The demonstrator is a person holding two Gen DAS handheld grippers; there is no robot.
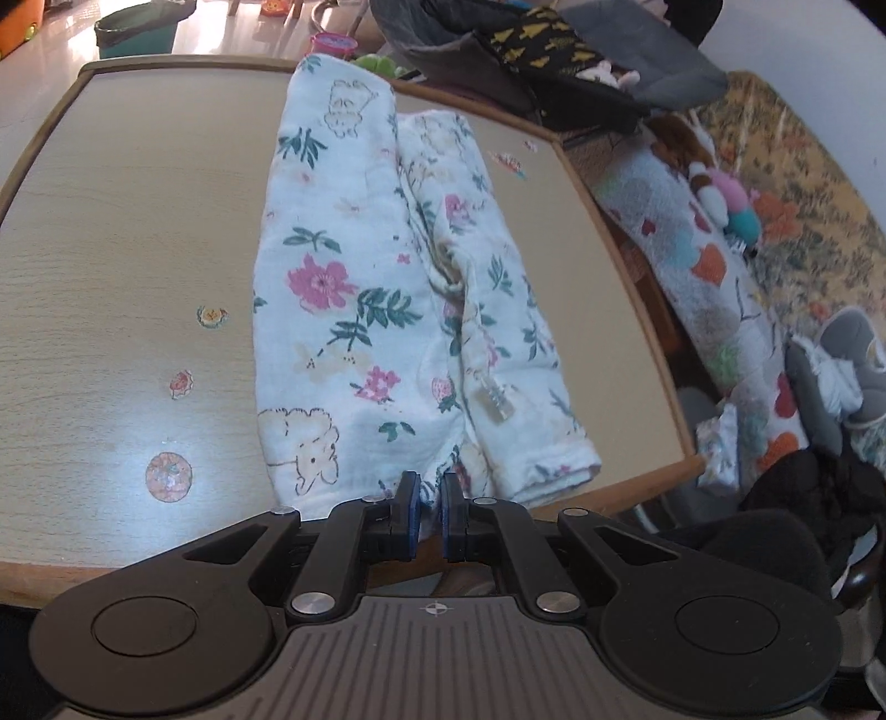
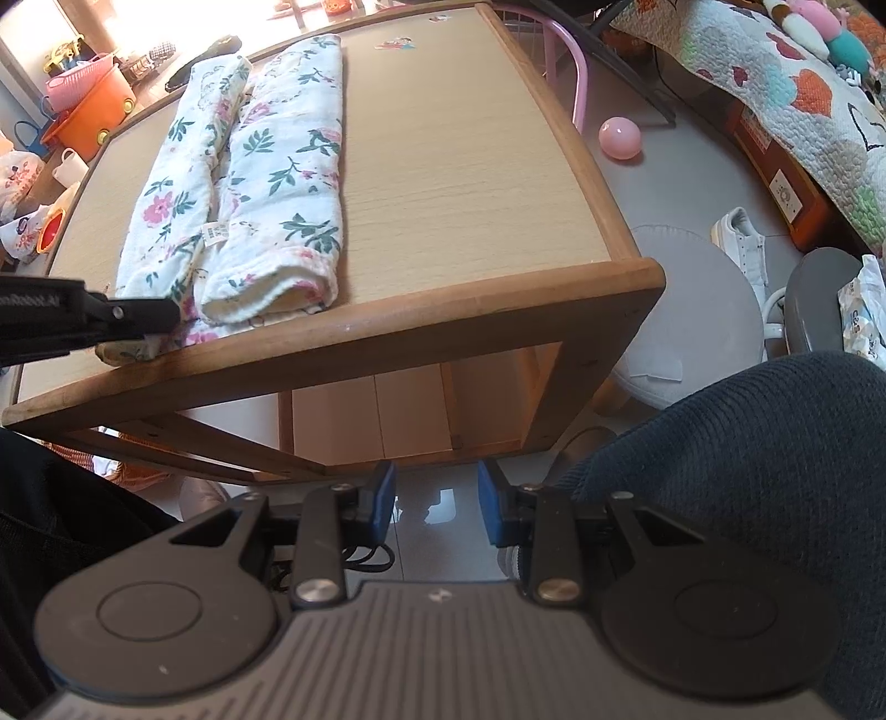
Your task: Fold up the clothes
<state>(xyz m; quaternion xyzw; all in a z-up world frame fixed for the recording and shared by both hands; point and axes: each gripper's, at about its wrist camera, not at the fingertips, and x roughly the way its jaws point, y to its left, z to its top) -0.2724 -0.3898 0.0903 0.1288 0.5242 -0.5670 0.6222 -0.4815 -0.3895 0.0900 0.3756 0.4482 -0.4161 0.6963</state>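
Note:
A white floral garment lies lengthwise on the wooden table, folded into two long strips side by side with a label showing in the crease. My left gripper is shut on the garment's near hem at the table's front edge. In the right wrist view the garment sits on the left half of the table, and the left gripper reaches in from the left onto the hem. My right gripper hangs open below the table's front rail, over the floor, with nothing between its fingers.
A knee in dark knit fabric is beside the right gripper. A grey stool, a white shoe and a pink ball are on the floor to the table's right. A patterned quilt and piled dark clothes border the table.

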